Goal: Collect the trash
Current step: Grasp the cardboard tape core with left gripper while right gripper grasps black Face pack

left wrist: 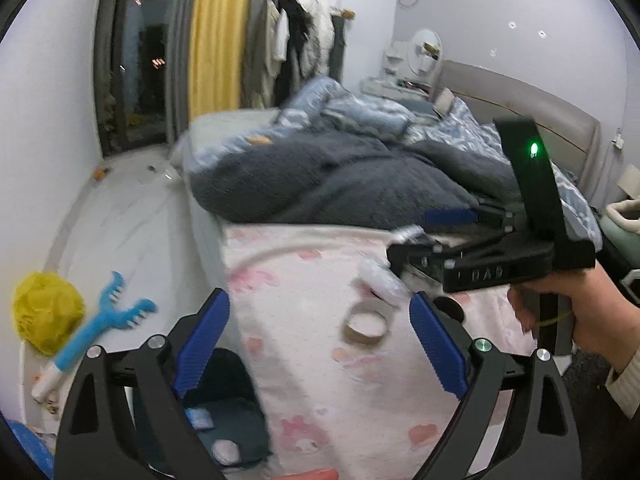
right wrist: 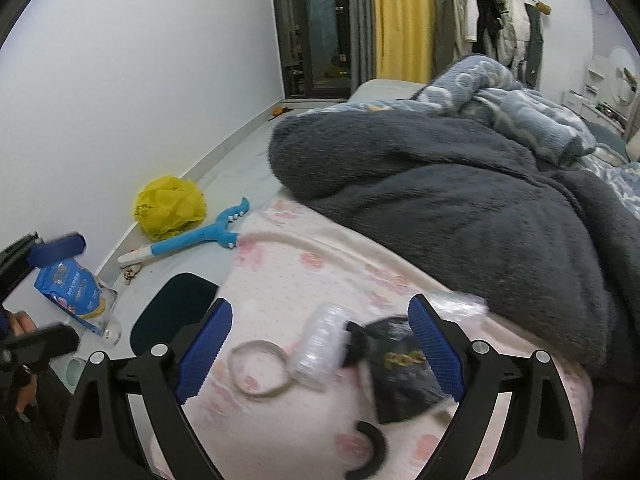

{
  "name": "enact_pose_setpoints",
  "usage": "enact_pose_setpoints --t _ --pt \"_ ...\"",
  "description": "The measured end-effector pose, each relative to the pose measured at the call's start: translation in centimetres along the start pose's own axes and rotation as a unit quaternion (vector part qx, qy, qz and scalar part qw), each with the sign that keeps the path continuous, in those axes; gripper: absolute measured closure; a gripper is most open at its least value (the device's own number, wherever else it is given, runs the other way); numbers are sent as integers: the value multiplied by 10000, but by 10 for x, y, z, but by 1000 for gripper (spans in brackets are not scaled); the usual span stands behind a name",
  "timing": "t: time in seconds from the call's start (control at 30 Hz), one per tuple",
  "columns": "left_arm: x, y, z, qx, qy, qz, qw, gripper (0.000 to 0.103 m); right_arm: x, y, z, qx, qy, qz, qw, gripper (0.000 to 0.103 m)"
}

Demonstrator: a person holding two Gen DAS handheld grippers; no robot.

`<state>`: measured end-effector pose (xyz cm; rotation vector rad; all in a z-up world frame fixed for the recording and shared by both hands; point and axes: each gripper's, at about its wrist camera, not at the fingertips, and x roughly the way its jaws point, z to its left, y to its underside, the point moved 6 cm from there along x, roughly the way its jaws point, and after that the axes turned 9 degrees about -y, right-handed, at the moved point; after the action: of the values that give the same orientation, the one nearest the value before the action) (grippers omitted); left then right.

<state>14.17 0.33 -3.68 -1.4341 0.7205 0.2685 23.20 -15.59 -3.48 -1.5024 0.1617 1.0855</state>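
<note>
Trash lies on the pink patterned sheet (right wrist: 304, 280) at the bed's foot. In the right wrist view I see a cardboard tape ring (right wrist: 258, 370), a clear crumpled plastic roll (right wrist: 320, 340), a black wrapper with gold print (right wrist: 400, 372) and a black curved piece (right wrist: 372, 446). My right gripper (right wrist: 320, 352) is open and hovers just over these. In the left wrist view the tape ring (left wrist: 366, 326) lies between my open left gripper's (left wrist: 320, 340) fingers, a little ahead. The right gripper (left wrist: 404, 248) is seen from the side, above clear plastic (left wrist: 380, 280).
A dark grey blanket (right wrist: 460, 208) and blue quilt (right wrist: 500, 92) are heaped on the bed. On the floor lie a yellow bag (right wrist: 170, 206), a blue toy (right wrist: 196, 240), a blue packet (right wrist: 70, 286) and a dark round seat (right wrist: 172, 308). White wall at left.
</note>
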Motion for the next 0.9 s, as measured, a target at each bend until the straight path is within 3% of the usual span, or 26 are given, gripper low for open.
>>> enact_pose_setpoints --t 0.43,0.57,0.9 --pt "46 22 -34 378 269 378 9982 10 -7 20 -35 8 277 157 9995 10" --pt "63 28 -39 359 279 529 9976 16 -10 24 -42 -92 361 177 9992 9" --pt "92 37 -53 449 385 752 9954 20 -6 35 -49 -270 270 300 9988 9"
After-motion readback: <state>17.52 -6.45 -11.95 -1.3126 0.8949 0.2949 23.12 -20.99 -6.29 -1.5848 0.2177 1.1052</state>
